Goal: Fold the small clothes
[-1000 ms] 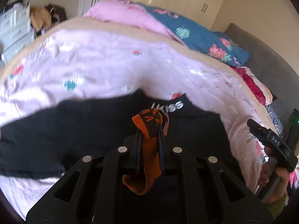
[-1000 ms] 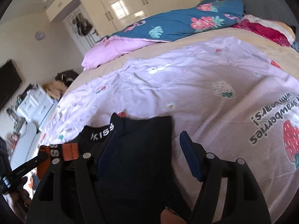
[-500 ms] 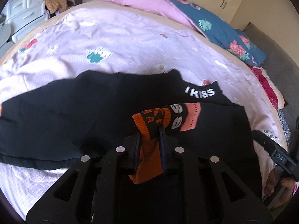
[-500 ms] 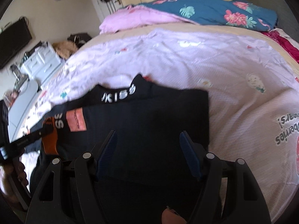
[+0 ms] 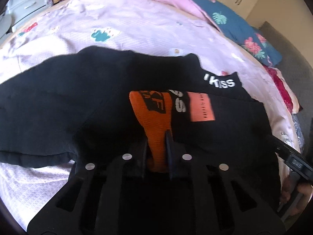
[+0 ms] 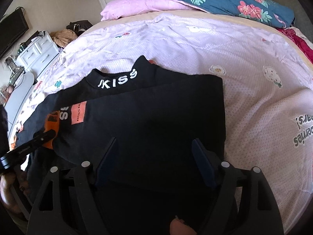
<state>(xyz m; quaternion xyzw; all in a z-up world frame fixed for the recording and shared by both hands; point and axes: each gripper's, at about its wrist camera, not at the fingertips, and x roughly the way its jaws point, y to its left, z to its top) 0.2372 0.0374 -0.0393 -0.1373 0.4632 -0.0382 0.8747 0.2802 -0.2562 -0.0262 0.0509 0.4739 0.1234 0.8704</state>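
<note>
A black long-sleeved top [image 6: 156, 107] with a white "KISS" collar [image 6: 117, 80] lies flat on the lilac bedspread [image 6: 244, 58]. One sleeve is folded across its body. My left gripper [image 5: 157, 141] is shut on that sleeve's orange cuff [image 5: 154, 117] and holds it low over the top's middle. The right wrist view shows the same cuff [image 6: 51, 125] at the left, in the left gripper [image 6: 39, 139]. My right gripper [image 6: 154, 140] hovers over the near part of the top; its jaws are opening and the pads press on nothing.
A blue floral duvet [image 6: 225, 0] and a pink quilt [image 6: 137, 7] are piled at the far end of the bed. White drawers [image 6: 37, 52] with clothes heaped beside them stand off the bed's left side. A dark screen [image 6: 11, 31] hangs on the wall.
My left gripper has come down with the orange cuff, laying the sleeve across the top's body. My right gripper has tipped down over the top and its jaws stand wider.
</note>
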